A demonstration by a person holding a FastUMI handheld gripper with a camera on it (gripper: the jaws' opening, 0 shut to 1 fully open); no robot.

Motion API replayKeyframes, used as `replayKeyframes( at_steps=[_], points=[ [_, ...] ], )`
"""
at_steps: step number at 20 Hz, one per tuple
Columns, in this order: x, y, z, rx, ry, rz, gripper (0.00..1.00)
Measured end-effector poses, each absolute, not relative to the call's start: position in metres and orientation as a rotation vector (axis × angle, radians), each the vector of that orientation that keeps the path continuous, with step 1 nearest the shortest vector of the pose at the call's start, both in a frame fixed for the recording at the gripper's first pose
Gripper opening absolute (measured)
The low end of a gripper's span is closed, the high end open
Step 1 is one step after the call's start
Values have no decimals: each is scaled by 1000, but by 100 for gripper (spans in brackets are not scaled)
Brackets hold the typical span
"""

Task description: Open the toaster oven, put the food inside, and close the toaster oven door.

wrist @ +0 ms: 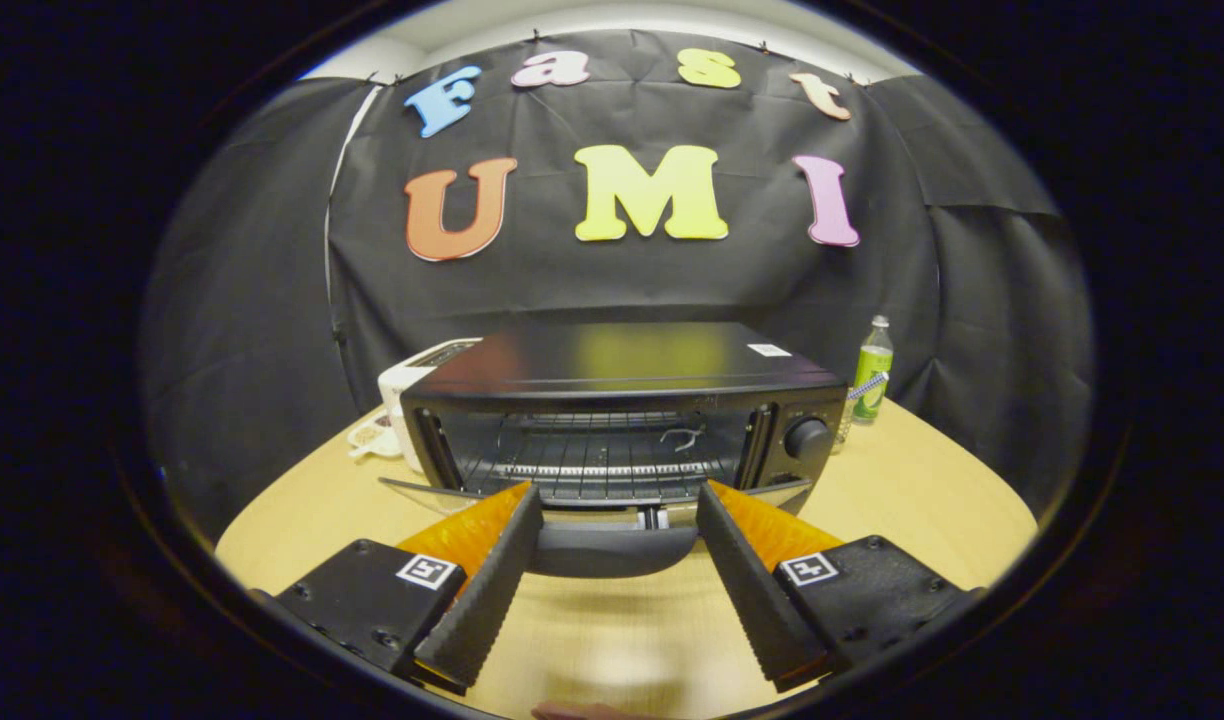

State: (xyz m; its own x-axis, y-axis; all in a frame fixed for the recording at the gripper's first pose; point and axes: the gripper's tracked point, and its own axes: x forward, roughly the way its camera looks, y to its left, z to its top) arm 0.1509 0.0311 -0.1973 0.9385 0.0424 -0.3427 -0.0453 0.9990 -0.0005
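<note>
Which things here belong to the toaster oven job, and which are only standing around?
For the job:
toaster oven, door folded down
wire rack inside
gripper, fingers open, door handle between them

Standing around:
green bottle, beside the oven
white toaster, behind the oven
wooden table

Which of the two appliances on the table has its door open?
The black toaster oven, just beyond the open gripper; its glass door is dropped flat, baring the wire rack. The white toaster behind it has no door.

no legible text, labels too small
</note>
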Motion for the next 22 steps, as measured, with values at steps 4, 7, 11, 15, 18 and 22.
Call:
replayKeyframes(
  at_steps=[4, 7, 11, 15, 18, 22],
  points=[
    [136, 30, -208, -51, 410, 47, 100],
    [127, 29, -216, -72, 441, 54, 100],
    [116, 27, -228, -85, 482, 56, 100],
    [107, 26, -242, -93, 549, 59, 100],
    [102, 25, -250, -137, 590, 70, 100],
    [98, 24, -267, -189, 640, 79, 100]
  ],
)
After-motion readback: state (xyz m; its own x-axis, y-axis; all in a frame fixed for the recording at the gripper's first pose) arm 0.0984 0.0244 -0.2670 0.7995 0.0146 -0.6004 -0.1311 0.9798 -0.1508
